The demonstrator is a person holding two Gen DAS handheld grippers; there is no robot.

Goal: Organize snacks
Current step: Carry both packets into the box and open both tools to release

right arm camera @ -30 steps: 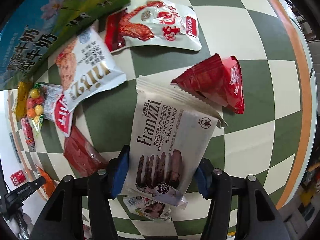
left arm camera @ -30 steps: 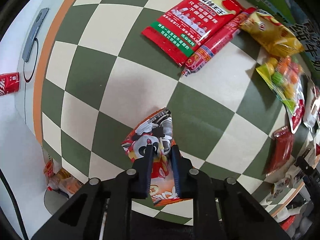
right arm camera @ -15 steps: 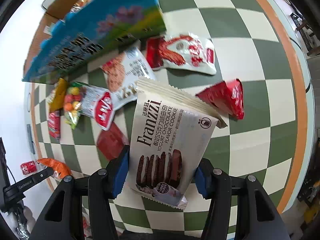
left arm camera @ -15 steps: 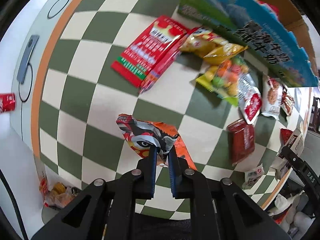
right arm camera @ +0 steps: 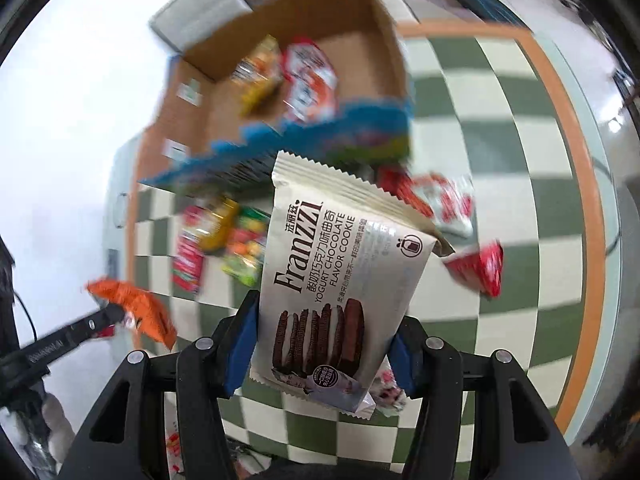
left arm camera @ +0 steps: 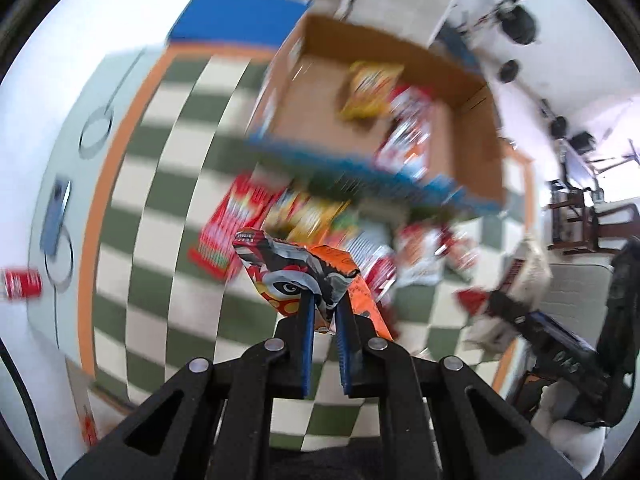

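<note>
With both packets clear of the checkered surface (left arm camera: 168,184), mid-carry toward the cardboard box (left arm camera: 472,152) at twelve o'clock in both wrist views. Left tongs (left arm camera: 323,312) pinched tight on the crumpled orange packet (left arm camera: 304,276), blue pads nearly meeting through the thin foil. Right tongs (right arm camera: 324,344) clamped across the width of the white cookie bag (right arm camera: 340,280), one pad on each side edge, bag upright and facing the camera. Inside the box, already a yellow packet (left arm camera: 370,88) and a red-and-white packet (left arm camera: 408,136); on the surface at the foot of the box, a loose row of other snacks, too blurred to name one by one. In the right view, the orange packet visible again at nine o'clock, hanging from the other tool.

Step in hand, by judgement: transport, with the drop not yet made. Next move likely calls for bringing each packet over the box's near blue wall (right arm camera: 320,128), well inside the rim, before letting go; the tall cookie bag may catch that wall if carried low.

Against a second ago: then both packets lying low against the checkers, the box barely in frame; now far higher, the box's whole open interior in sight, the background smeared. Left pads closer together than before, grip on the orange packet unchanged in place.
</note>
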